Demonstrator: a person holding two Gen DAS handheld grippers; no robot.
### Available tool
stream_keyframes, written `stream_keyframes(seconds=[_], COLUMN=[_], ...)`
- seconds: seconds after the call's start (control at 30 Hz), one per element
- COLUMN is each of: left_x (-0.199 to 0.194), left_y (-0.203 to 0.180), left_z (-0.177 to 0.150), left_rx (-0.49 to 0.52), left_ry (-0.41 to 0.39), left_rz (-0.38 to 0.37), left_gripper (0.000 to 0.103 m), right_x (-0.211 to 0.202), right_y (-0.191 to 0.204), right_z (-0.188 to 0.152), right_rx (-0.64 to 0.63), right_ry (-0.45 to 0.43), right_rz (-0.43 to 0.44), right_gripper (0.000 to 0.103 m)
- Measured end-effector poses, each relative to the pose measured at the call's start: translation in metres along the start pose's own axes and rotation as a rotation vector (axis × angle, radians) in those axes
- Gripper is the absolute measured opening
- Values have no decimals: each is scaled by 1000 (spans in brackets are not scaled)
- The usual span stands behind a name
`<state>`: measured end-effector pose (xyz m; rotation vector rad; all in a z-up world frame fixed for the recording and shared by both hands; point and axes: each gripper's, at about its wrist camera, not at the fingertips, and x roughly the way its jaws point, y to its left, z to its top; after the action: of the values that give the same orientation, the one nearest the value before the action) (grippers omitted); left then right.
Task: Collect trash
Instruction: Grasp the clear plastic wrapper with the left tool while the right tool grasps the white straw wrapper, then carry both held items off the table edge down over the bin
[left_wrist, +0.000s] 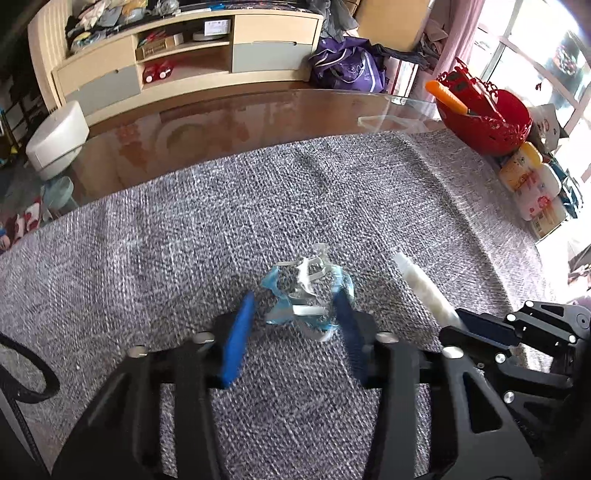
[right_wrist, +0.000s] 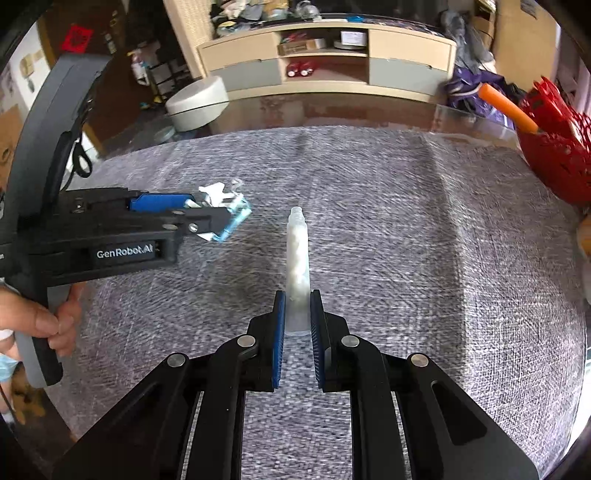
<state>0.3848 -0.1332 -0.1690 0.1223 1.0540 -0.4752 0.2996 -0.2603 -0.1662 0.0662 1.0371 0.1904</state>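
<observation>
A crumpled clear and light-blue plastic wrapper (left_wrist: 303, 295) lies on the grey woven cloth (left_wrist: 184, 229) between the blue pads of my left gripper (left_wrist: 295, 299), which close in on its two sides. From the right wrist view the wrapper (right_wrist: 232, 218) sticks out at the tips of the left gripper (right_wrist: 218, 210). A slim clear tube with white bits inside (right_wrist: 297, 251) points away from me, its base pinched by my right gripper (right_wrist: 297, 295). The tube (left_wrist: 424, 288) and the right gripper (left_wrist: 458, 321) also show at the right of the left wrist view.
A red lattice basket (left_wrist: 487, 118) with an orange-handled tool stands at the cloth's far right, tissue packs (left_wrist: 532, 184) beside it. Beyond the cloth is the bare glass tabletop (left_wrist: 221, 122). A person's hand (right_wrist: 44, 321) grips the left handle.
</observation>
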Motion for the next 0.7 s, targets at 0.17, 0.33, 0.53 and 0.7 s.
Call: stream_keyframes(seconds=[0.17,0.33,0.53,0.7], left_x=[0,-14,-61,-124], left_y=[-4,-5,1,2], left_z=[-3,-17,-47,-83], left_rx=[34,43,5,-45], left_ry=[-7,-4,-24,-72], left_rz=[4,0,19,11], left_gripper=[15,12,12,12], right_x=[1,-2,-26,-56], right_y=[-1,-4,5,26], right_z=[-4,-6,-17,-35], right_rx=[10,35,34,11], right_ry=[3,-2,-43,-74], right_rz=[15,53,77,97], right_gripper=[14,14,14,14])
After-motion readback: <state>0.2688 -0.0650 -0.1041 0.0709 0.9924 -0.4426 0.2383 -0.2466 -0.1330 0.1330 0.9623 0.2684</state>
